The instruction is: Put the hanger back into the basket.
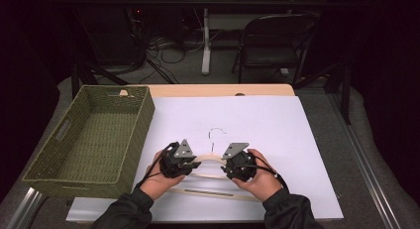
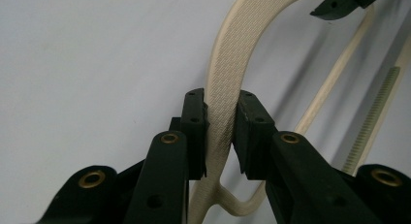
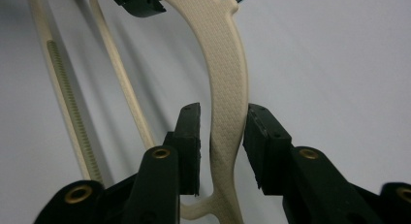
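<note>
A cream plastic hanger [image 1: 210,158] with a wire hook [image 1: 214,134] lies on the white sheet [image 1: 277,140], near its front. My left gripper [image 1: 194,164] is on the hanger's left shoulder. In the left gripper view that gripper [image 2: 222,112] is shut on the textured arm [image 2: 232,54], both pads pressing it. My right gripper [image 1: 226,167] is at the right shoulder. In the right gripper view it [image 3: 223,122] straddles the arm [image 3: 223,49]: the right pad touches and the left pad stands a small gap off. The lower bar is partly hidden under my hands.
A green woven basket [image 1: 143,125] stands at the left, its side close to my left hand. The sheet covers a wooden table [image 1: 223,90]. A folding chair [image 1: 272,40] and cables are on the floor beyond the table.
</note>
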